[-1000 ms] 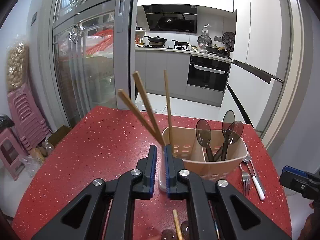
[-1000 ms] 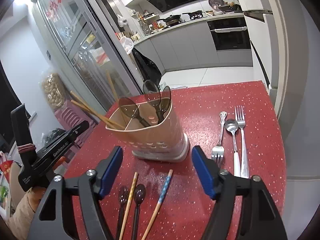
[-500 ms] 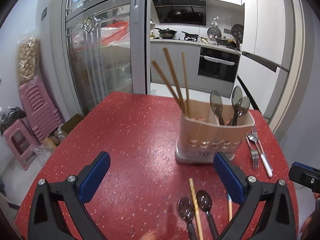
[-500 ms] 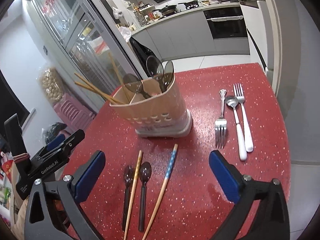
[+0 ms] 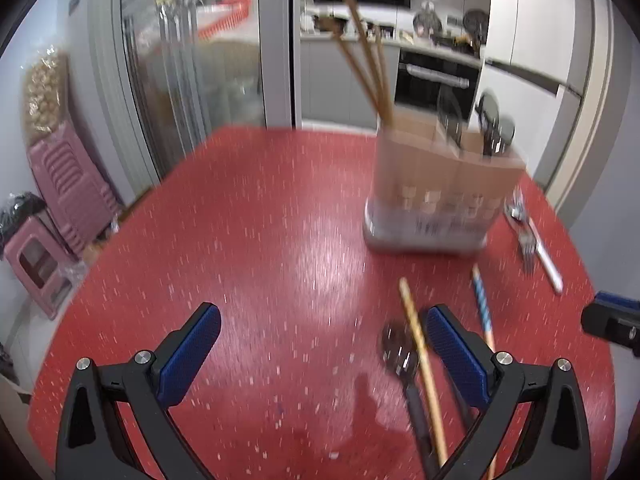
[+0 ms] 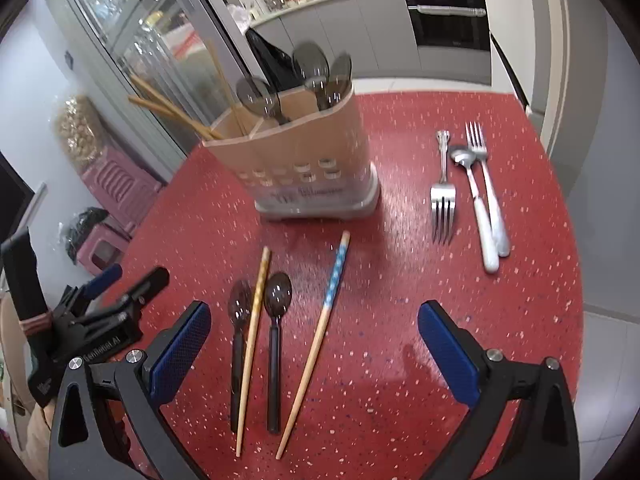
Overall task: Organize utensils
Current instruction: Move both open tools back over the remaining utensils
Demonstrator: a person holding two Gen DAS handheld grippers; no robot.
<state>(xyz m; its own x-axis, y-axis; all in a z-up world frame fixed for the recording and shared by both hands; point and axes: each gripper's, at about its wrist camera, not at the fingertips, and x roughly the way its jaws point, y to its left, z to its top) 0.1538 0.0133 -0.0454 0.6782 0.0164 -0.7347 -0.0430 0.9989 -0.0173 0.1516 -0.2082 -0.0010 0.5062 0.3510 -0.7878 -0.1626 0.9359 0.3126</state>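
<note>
A beige utensil holder (image 6: 304, 168) stands on the red table (image 6: 400, 360), holding wooden chopsticks (image 6: 172, 110) and dark spoons (image 6: 316, 70); it also shows in the left wrist view (image 5: 440, 196). In front of it lie two dark spoons (image 6: 276, 320), a yellow chopstick (image 6: 252, 340) and a blue-tipped chopstick (image 6: 320, 328). Two forks (image 6: 442, 196) and a white-handled spoon (image 6: 478, 208) lie to the right. My right gripper (image 6: 314, 344) is open and empty above the loose utensils. My left gripper (image 5: 320, 344) is open and empty, left of the yellow chopstick (image 5: 420, 356).
Glass cabinet doors (image 5: 192, 60) and stacked pink stools (image 5: 68, 188) stand left of the table. A kitchen with an oven (image 6: 448, 16) lies behind. The table's right edge (image 6: 568, 240) drops to a tiled floor.
My left gripper opened from shut and pulled back from the holder toward the table's near side. My right gripper opened wider and drew back, bringing the loose utensils between its fingers.
</note>
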